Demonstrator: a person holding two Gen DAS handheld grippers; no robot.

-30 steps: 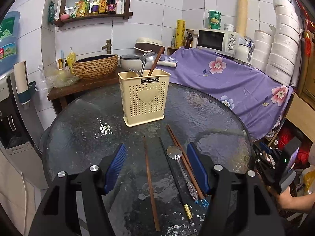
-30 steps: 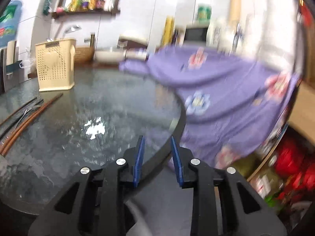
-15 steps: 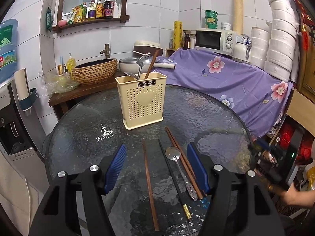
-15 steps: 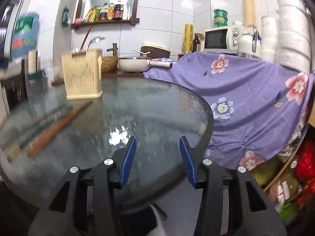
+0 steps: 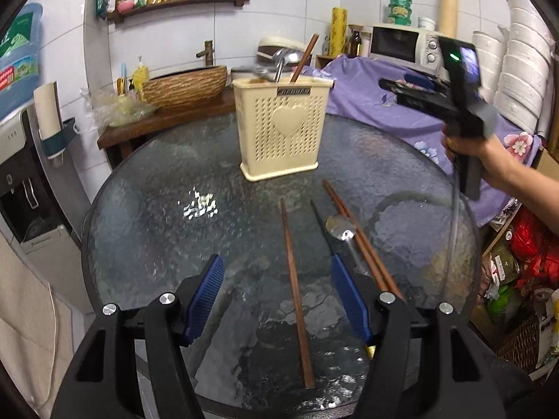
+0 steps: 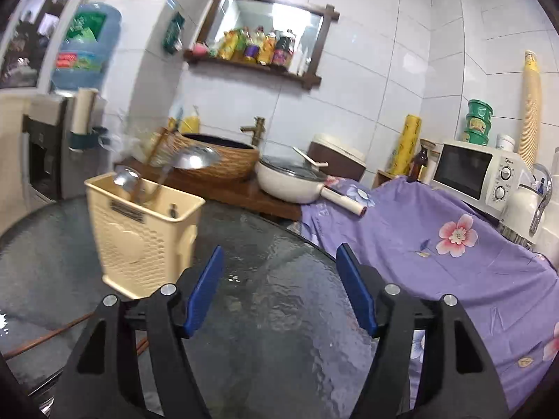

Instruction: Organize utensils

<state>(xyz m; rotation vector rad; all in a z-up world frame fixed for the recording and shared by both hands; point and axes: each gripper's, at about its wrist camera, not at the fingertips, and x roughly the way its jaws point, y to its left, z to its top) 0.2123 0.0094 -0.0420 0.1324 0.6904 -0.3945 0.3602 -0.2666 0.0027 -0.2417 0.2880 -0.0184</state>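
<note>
- The left gripper (image 5: 279, 296) is held spread and empty above a brown chopstick (image 5: 294, 279) on the glass table (image 5: 146, 216).
- A spoon (image 5: 344, 235) and further chopsticks (image 5: 356, 237) are laid nearby.
- The right gripper (image 6: 281, 286) is spread, empty, beside the cream utensil holder (image 6: 139, 234).

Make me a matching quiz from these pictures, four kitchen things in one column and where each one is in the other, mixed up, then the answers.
Things:
1. spoon
2. ladle
3. microwave
4. bottles

Places:
A. on the wall shelf
B. lying flat on the glass table
C. behind the purple cloth
D. standing in the cream holder

Pairs: 1-B, 2-D, 3-C, 4-A
</note>
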